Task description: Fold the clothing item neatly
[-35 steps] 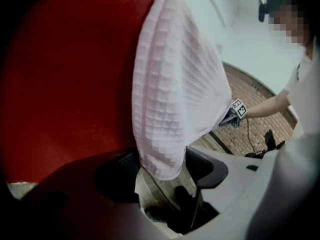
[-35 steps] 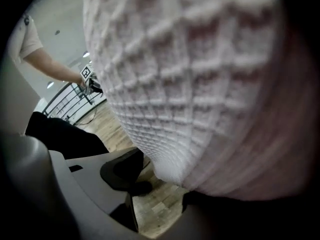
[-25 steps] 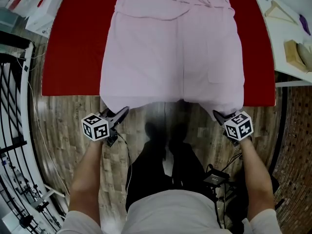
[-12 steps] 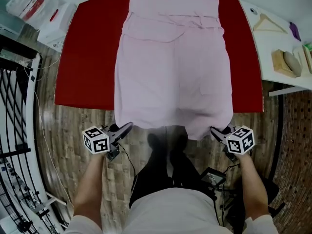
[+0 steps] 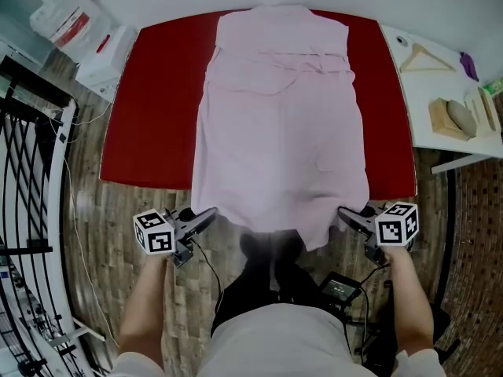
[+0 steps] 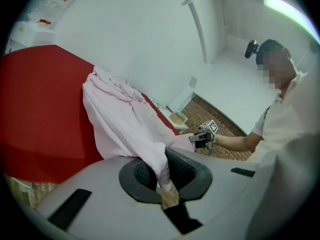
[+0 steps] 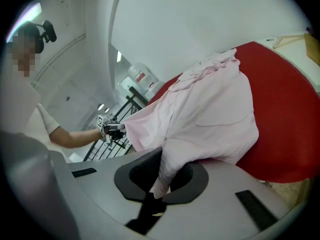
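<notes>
We've got left tool (image 5: 211, 213) and right tool (image 5: 344, 213) each pinched tight on a hem corner of the pink garment (image 5: 279, 124); carry both level, taut, square over the red surface (image 5: 149, 108).

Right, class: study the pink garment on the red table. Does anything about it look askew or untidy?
Yes. The garment overhangs the near edge of the table, its corners pinched in the left gripper and right gripper, and the hem sags unevenly between them. Near the far end, a tie lies bunched and crooked.
</notes>
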Demonstrator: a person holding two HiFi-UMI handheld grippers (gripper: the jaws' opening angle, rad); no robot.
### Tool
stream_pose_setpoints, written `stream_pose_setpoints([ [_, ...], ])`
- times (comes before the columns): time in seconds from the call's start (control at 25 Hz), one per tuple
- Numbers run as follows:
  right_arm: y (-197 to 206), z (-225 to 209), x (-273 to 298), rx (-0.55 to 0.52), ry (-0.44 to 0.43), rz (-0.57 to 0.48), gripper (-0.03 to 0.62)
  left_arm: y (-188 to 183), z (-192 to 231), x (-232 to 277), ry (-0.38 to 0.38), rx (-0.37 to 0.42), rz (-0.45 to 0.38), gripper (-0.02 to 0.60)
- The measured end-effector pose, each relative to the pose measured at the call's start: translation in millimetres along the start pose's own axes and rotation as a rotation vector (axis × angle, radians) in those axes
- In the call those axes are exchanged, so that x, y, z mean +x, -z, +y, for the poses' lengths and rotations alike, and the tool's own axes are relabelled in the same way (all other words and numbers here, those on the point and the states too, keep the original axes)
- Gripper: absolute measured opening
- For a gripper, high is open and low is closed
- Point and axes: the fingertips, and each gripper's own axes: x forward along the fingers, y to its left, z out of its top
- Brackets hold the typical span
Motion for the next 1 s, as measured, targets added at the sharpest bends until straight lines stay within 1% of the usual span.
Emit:
stream_pose_setpoints([
  [0.24, -48, 20, -16, -0.009, -0.093, -0.047, 0.028, -39, -16, -5, 0.033, 0.026, -0.045, 0.015],
  [0.44, -89, 32, -32, -0.030, -0.141, -0.079, 0.028, -72, -26, -7, 0.046, 0.068, -0.058, 0.015],
  [0.72, -140, 33, -41, -0.073, -0.143, -0.099, 0.027, -125, -41, 2, 0.068, 0.148, -0.065, 0.015],
  [0.84, -157, 36, -43, -0.094, -0.139, -0.105, 0.028, -149, -50, 4, 0.098, 0.169, -0.087, 0.015],
  [1.0, -185, 40, -42, -0.098, -0.147, -0.131, 0.027, -184, -55, 7, 0.158, 0.193, -0.124, 0.015],
])
